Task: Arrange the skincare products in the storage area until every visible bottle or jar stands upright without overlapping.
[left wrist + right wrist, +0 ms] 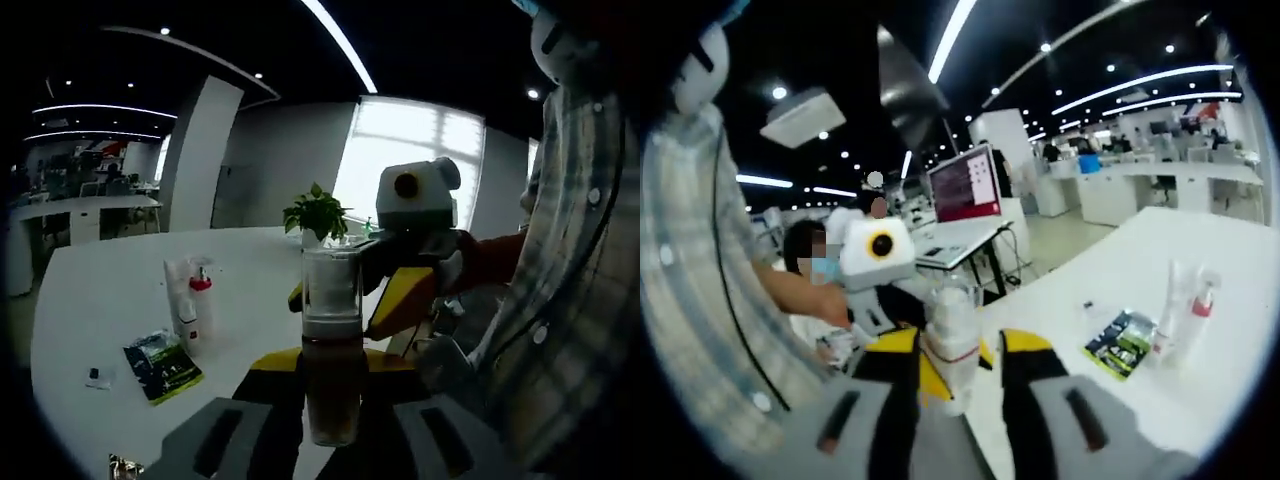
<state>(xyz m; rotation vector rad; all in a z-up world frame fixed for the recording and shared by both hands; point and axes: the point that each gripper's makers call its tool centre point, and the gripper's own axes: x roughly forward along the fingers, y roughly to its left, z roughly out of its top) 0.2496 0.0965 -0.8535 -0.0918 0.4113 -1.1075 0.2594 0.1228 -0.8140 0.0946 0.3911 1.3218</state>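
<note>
Bottle (332,345) held aloft above table (100,290), between both my grippers. Left gripper (330,420) fingers closed on base; right gripper (955,385) fingers pinch cap end. Clear, rigid, smooth, likely slippery; liquid adds weight. Grip mid-body.

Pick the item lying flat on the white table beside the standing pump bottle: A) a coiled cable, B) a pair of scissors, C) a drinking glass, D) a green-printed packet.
D: a green-printed packet lies flat on the white table next to the upright pump bottle with the red collar; it shows in the right gripper view too.
</note>
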